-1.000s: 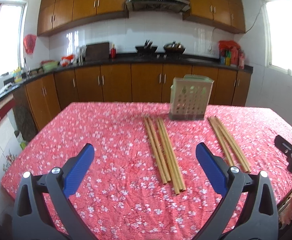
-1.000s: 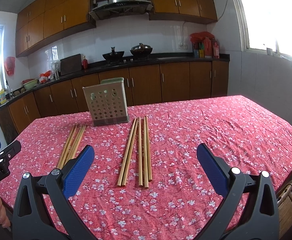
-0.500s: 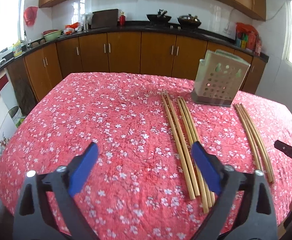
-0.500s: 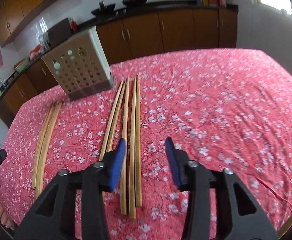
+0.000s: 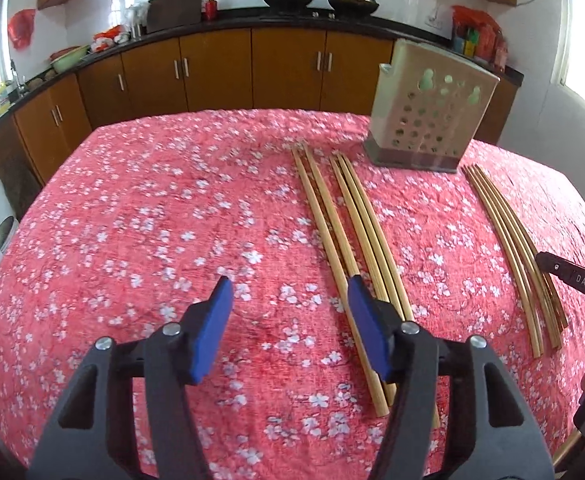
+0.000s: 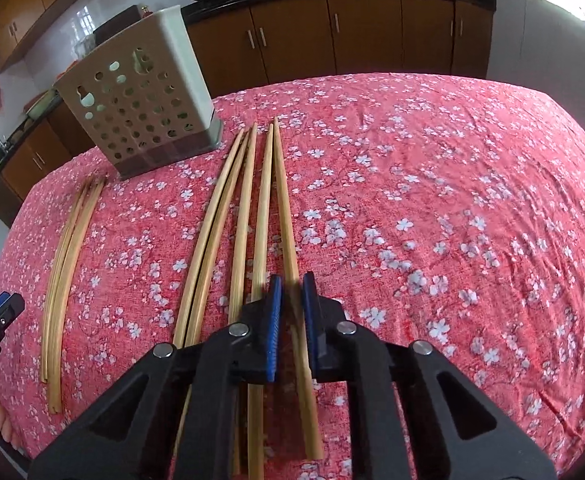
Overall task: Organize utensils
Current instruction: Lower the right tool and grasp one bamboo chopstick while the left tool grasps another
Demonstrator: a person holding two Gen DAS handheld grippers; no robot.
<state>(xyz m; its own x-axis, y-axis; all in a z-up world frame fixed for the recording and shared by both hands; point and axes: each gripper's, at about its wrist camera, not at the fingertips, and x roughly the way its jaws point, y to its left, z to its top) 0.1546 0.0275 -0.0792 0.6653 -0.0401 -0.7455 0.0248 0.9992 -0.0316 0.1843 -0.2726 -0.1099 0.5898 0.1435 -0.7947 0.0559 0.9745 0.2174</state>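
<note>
So the right gripper (image 6: 291, 294) is down low over the table, its blue pads (image 6: 275, 320) drawn in close on either side of the rightmost chopstick (image 6: 282, 196) of the right-hand bunch. That stick runs straight through the narrow gap between them, though I honestly can't tell whether the pads are actually pinching it or just sitting either side. The other four sticks of that bunch (image 6: 228, 216) lie just to the left of the fingers, fanning toward the perforated utensil holder (image 6: 140, 108) standing at the far end of the red floral tablecloth (image 6: 452, 220). The left gripper (image 5: 288, 300) hangs over the cloth with its fingers spread wide and nothing between them; its right pad (image 5: 368, 332) sits just over the near stretch of the left-hand chopsticks (image 5: 344, 224), which lie mostly to the right of the gap. From this camera the holder (image 5: 428, 120) is far right, and the right-hand bunch (image 5: 508, 236) is beyond it.
</note>
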